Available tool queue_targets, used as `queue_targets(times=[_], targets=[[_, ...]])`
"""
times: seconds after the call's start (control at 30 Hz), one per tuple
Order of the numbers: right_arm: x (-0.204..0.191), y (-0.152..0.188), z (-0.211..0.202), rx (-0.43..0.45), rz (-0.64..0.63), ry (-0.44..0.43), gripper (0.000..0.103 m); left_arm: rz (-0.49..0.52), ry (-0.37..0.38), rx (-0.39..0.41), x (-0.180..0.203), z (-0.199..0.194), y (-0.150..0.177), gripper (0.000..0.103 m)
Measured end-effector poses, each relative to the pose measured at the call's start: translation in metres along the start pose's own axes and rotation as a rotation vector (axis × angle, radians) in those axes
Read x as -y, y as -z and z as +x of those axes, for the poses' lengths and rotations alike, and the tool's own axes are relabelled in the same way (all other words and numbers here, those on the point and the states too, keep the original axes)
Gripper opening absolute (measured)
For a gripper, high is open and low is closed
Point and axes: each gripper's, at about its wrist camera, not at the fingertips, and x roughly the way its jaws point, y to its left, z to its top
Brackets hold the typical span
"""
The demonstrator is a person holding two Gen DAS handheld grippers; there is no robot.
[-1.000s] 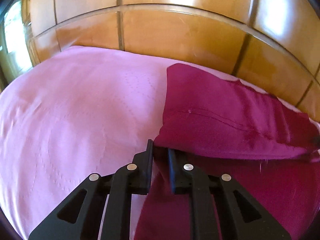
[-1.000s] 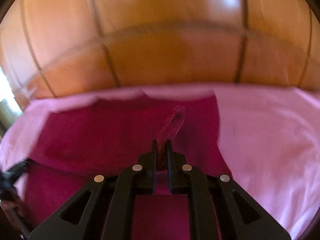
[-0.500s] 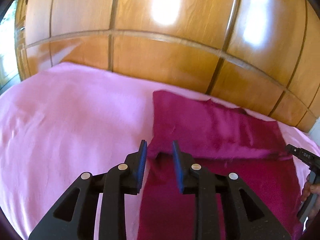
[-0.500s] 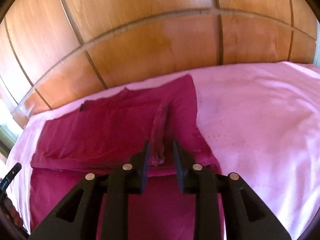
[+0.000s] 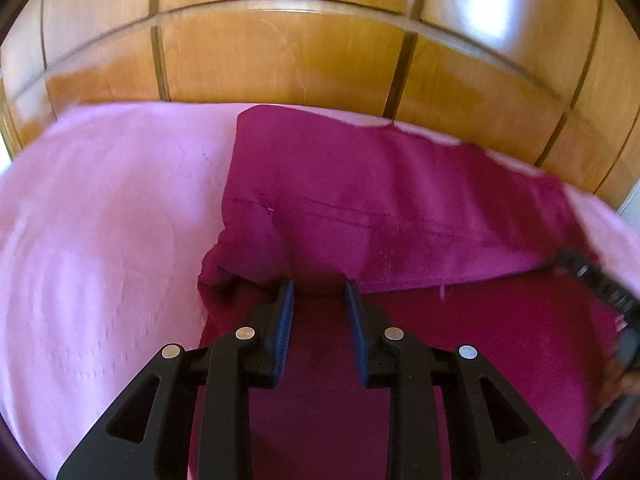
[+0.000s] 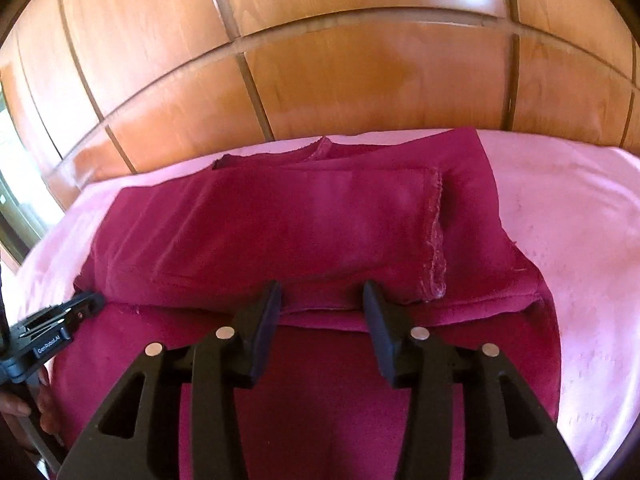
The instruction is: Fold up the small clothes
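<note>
A magenta garment (image 5: 380, 208) lies on the pink bed sheet (image 5: 100, 240), its far part folded over toward me into a flat band. It also shows in the right wrist view (image 6: 280, 232), with a frayed hem at the band's right end. My left gripper (image 5: 320, 292) is open and empty, hovering just over the fold edge near the garment's left end. My right gripper (image 6: 320, 294) is open wide and empty at the fold edge further right. Each gripper shows at the edge of the other's view: the right one (image 5: 600, 284), the left one (image 6: 52, 324).
A glossy wooden panelled headboard (image 5: 320, 60) rises right behind the bed, also in the right wrist view (image 6: 360, 80). The pink sheet (image 6: 568, 220) stretches to both sides of the garment.
Both grippers were shut on the garment's edge a second ago and have let it go. The folded part now lies flat, and the right jaws have opened wider.
</note>
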Motion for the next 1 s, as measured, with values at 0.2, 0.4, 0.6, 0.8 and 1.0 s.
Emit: queue_targets(times=[0.2,0.4,0.6,0.8,1.0], targets=[[0.001,0.001,0.002,0.015,0.001,-0.006,0.043,-0.325,0.134,0.038,-0.074,-0.012,-0.035,0.041],[0.003,0.007,-0.004,0.023,0.006,-0.013,0.044,-0.492,0.243,-0.041,-0.120,0.030,-0.069,0.047],[0.004,0.007,-0.005,0.023,0.011,-0.018,0.044,-0.551,0.366,-0.109,-0.121,0.073,-0.088,0.047],[0.004,0.007,-0.005,0.023,0.007,-0.011,0.045,-0.455,0.350,0.018,-0.099,0.059,-0.096,0.009],[-0.001,0.007,-0.003,0.024,-0.018,0.014,0.045,-0.187,-0.031,-0.017,-0.061,0.084,-0.089,0.010]])
